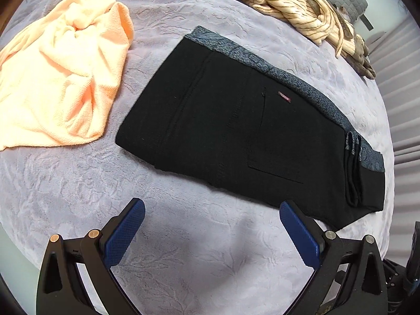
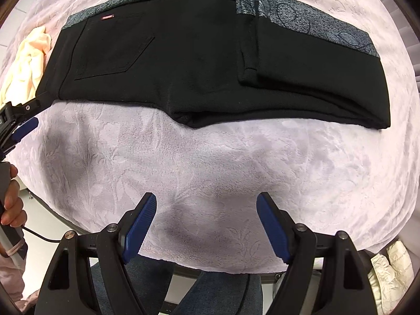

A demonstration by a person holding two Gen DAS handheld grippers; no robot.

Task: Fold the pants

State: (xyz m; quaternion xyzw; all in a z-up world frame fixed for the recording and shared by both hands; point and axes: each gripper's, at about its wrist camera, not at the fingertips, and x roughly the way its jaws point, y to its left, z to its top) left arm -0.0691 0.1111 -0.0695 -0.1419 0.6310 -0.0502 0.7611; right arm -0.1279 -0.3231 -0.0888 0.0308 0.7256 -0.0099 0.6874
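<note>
The black pants (image 1: 236, 134) lie folded flat on the lilac plush blanket (image 1: 183, 236), with a grey patterned waistband (image 1: 302, 86) along the far edge. They also fill the upper right wrist view (image 2: 210, 65). My left gripper (image 1: 211, 207) is open and empty, just short of the pants' near edge. My right gripper (image 2: 206, 199) is open and empty, over bare blanket (image 2: 210, 162) in front of the pants. The left gripper also shows at the left edge of the right wrist view (image 2: 18, 123).
A crumpled peach towel (image 1: 60, 71) lies left of the pants. A cream striped garment (image 1: 288, 2) lies at the far edge. The blanket's near edge (image 2: 210, 262) is below my right gripper, with the person's legs (image 2: 183, 288) beyond it.
</note>
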